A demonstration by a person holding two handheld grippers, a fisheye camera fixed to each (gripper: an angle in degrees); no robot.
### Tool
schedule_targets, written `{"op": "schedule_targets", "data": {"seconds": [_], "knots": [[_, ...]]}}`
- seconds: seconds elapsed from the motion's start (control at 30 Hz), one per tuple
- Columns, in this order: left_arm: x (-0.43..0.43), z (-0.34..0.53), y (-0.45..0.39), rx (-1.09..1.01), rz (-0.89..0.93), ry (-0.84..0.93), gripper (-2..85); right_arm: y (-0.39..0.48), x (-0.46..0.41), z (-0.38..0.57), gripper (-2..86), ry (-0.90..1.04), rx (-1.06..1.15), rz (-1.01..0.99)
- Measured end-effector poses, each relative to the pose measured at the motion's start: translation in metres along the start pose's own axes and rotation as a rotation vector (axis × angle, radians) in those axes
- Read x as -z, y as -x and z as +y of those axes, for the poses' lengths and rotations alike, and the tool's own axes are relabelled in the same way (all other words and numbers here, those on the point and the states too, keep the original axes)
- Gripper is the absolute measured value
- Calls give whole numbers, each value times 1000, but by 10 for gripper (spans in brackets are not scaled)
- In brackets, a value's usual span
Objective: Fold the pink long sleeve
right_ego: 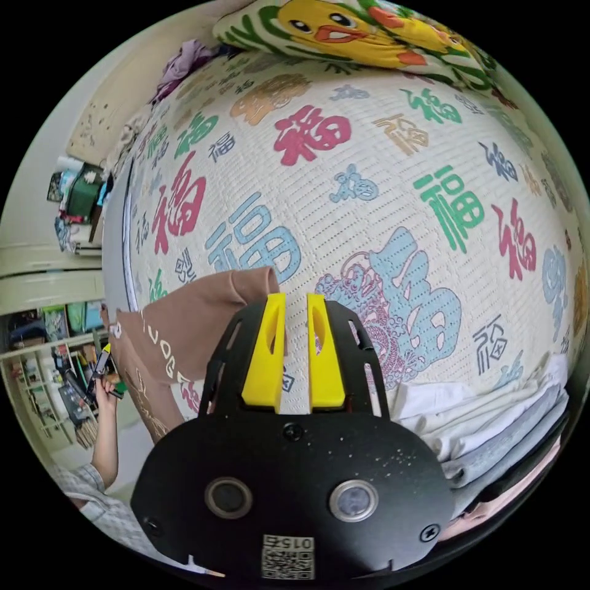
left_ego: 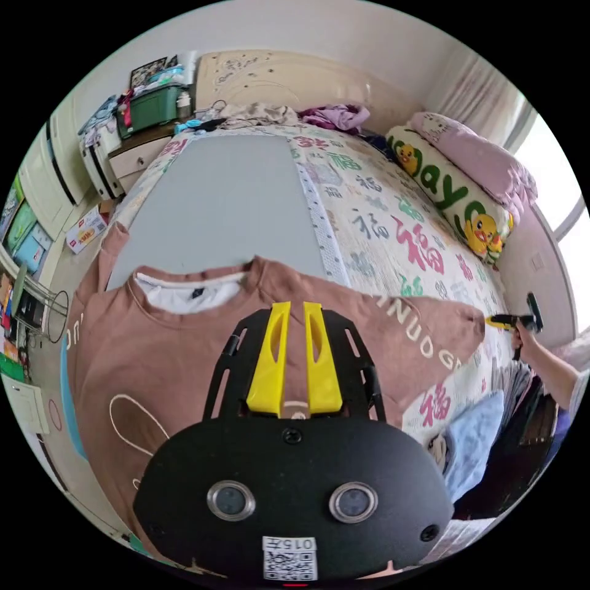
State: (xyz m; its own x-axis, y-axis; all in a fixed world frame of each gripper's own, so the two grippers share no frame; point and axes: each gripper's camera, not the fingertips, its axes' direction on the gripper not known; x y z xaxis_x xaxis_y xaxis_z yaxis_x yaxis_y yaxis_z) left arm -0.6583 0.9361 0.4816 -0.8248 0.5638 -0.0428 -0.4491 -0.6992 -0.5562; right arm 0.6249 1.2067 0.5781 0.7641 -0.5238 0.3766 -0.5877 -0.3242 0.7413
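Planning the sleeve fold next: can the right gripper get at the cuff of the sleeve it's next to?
Probably yes. In the right gripper view the right gripper sits just beside the sleeve cuff of the pink long sleeve, jaws slightly parted, with bare bedspread around and nothing between them.

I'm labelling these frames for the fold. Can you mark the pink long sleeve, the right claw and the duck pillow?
pink long sleeve (left_ego: pixel 178 369): left gripper view, chest.
right claw (left_ego: pixel 495 320): left gripper view, yellow tips by the cuff.
duck pillow (left_ego: pixel 455 196): left gripper view, green lettering.

Matt soft cloth long sleeve (left_ego: pixel 153 362), textured woven bed cover (right_ego: pixel 381 184), glossy yellow plastic claw (left_ego: pixel 295 356).
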Motion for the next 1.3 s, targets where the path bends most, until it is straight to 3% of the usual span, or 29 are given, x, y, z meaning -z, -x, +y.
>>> {"op": "schedule_targets", "data": {"seconds": [0.17,0.27,0.37,0.5,0.67,0.8,0.9,1.03,1.13,1.3], "knots": [[-8,114,-21,140,5,113,46,18,-54,-5,43,190,83,174],[-13,182,-25,282,8,196,47,21,-78,-7,40,212,82,239],[-17,240,-26,377,-16,287,46,19,-80,4,37,160,40,258],[-9,307,2,538,-7,327,46,14,-58,62,21,-51,-87,531],[2,368,62,617,-166,375,47,55,-62,174,27,-51,77,218],[6,416,140,735,-278,366,51,129,-140,278,66,259,259,-7],[-4,444,204,844,-272,306,56,172,-217,341,103,477,275,-72],[-38,464,274,881,-202,301,62,194,-290,387,134,616,170,-74],[-75,472,317,849,-147,356,68,206,-306,403,111,523,152,94],[-151,473,360,715,13,500,71,214,-323,404,128,516,68,147]]}}
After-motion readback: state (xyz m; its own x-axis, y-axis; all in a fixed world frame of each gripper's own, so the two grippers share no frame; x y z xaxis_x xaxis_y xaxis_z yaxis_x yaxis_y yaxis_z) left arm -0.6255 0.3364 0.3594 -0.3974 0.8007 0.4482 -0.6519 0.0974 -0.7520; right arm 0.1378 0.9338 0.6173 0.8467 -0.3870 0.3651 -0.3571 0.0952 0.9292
